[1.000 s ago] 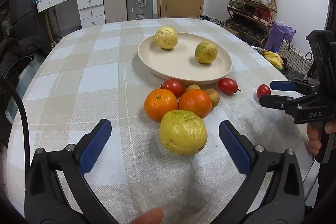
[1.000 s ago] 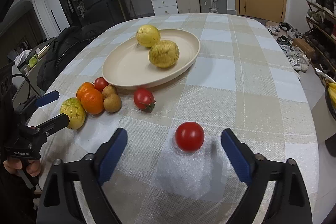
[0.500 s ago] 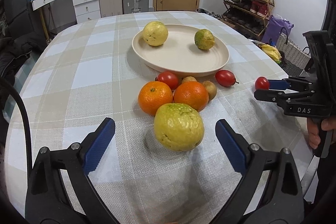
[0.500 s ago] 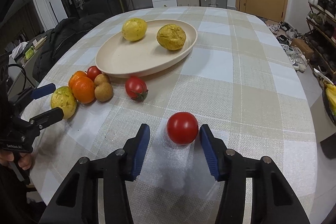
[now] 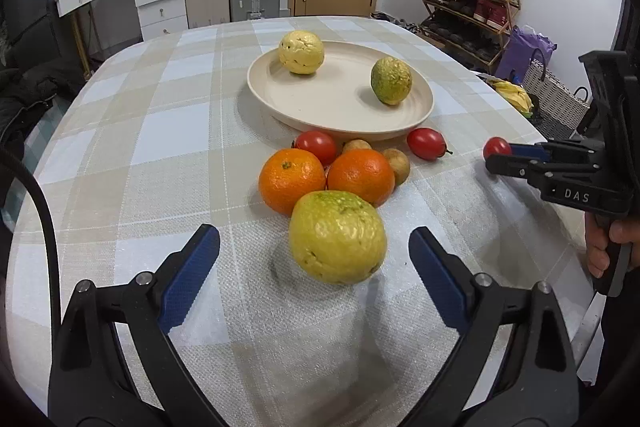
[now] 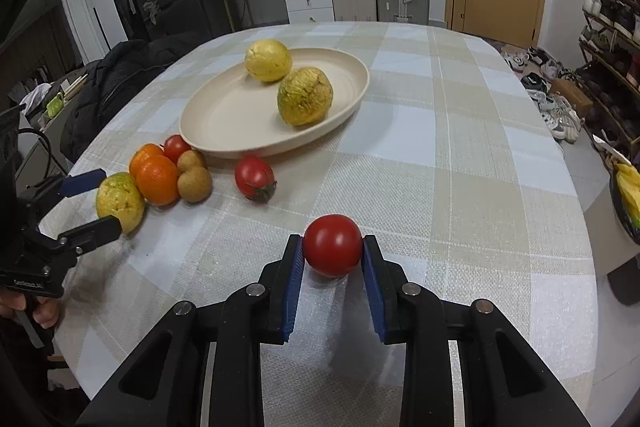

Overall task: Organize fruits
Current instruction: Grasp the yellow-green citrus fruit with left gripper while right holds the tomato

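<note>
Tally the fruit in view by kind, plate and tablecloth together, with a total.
Yellow-green bumpy fruits: 3 (two on the plate at and, one on the cloth)
Oranges: 2
Red tomatoes: 3
Small brown round fruits: 2
Total: 10

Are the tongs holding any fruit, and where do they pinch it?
The right tongs are closing on the red tomato, pads on its two sides. The left tongs hold nothing; they are closing around the yellow-green fruit.
</note>
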The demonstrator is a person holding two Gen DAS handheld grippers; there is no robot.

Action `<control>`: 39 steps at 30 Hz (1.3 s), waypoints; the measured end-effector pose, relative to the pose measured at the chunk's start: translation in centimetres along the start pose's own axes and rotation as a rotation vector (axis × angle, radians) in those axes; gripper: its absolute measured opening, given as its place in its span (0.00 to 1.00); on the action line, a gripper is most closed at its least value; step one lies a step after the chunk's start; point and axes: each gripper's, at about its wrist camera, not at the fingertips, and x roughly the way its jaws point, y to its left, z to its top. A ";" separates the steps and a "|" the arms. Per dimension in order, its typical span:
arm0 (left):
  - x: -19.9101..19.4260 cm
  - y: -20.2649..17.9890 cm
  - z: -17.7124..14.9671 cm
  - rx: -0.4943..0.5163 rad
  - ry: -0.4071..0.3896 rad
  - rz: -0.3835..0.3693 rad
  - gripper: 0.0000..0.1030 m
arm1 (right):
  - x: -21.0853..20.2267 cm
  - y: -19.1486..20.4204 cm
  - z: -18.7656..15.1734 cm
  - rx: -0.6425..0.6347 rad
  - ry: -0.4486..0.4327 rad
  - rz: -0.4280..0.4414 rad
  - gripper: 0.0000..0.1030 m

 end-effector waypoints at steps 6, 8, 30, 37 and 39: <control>0.4 -0.1 -0.2 -0.001 0.029 -0.027 0.70 | -1.1 1.0 0.4 -0.026 -0.038 0.018 0.29; 0.5 0.0 -0.2 -0.006 0.034 -0.047 0.63 | -1.2 1.3 0.4 -0.033 -0.043 0.017 0.29; -2.5 -0.4 0.3 0.009 -0.100 -0.080 0.45 | -2.0 2.0 0.5 -0.033 -0.100 0.059 0.29; -3.3 -0.2 0.6 -0.002 -0.138 -0.066 0.45 | -2.6 2.4 0.9 -0.026 -0.145 0.068 0.29; -3.3 -0.2 0.7 -0.004 -0.140 -0.065 0.45 | -2.7 2.4 1.1 -0.022 -0.153 0.074 0.29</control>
